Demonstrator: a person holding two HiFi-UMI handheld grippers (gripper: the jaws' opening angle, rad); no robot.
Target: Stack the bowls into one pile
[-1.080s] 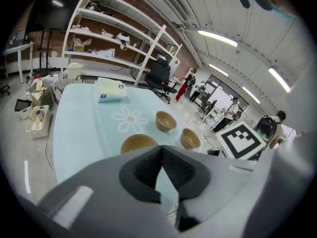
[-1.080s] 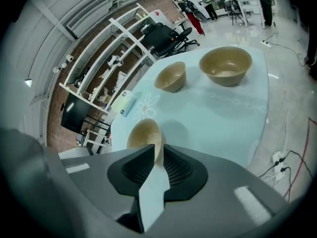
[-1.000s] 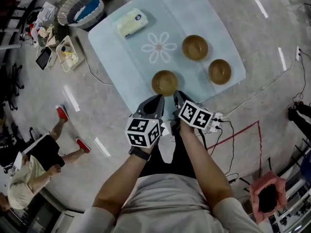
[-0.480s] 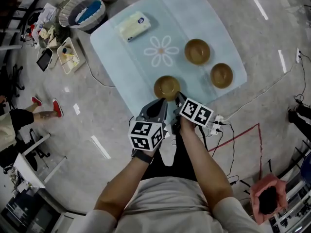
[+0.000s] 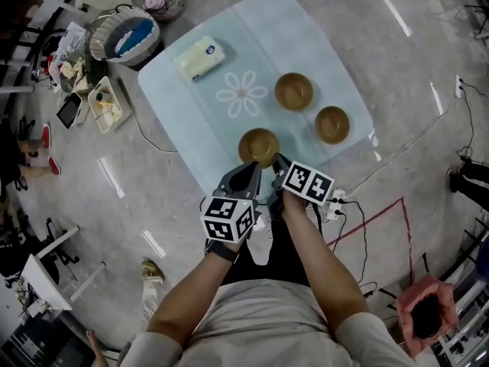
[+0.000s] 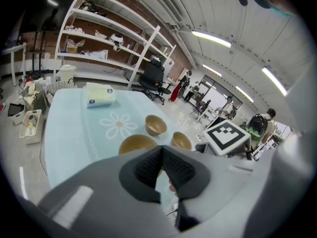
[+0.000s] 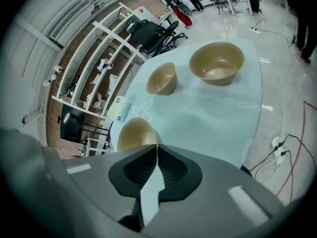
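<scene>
Three brown bowls sit apart on the pale blue bench (image 5: 336,52), none stacked yet. The near bowl (image 5: 259,145) is by the bench's front edge, the far bowl (image 5: 294,91) sits beside the white flower print (image 5: 241,94), and the right bowl (image 5: 332,124) is out toward the right edge. No bowl touches another. Both grippers hang just off the front edge, side by side. The left gripper (image 5: 248,171) points at the near bowl's rim and the right gripper (image 5: 280,162) is just to the right of that bowl. In the left gripper view the jaws are pressed together at the tips with nothing between them. The near bowl (image 6: 136,144) peeks out right behind them, with the far bowl (image 6: 155,125) and right bowl (image 6: 181,141) further back. The other gripper's marker cube (image 6: 227,135) shows off to the right. It's the same in the right gripper view, where the jaws meet at the tip and hold nothing. There the near bowl (image 7: 134,133) is just past them on the left, and the far bowl (image 7: 162,78) and right bowl (image 7: 217,62) are further up the bench (image 7: 213,118). A tissue pack (image 5: 200,57) lies at the bench's far left corner, well away from the bowls. On the floor to the left are a round basket (image 5: 126,17) and a small tray (image 5: 105,85) of odds and ends.
</scene>
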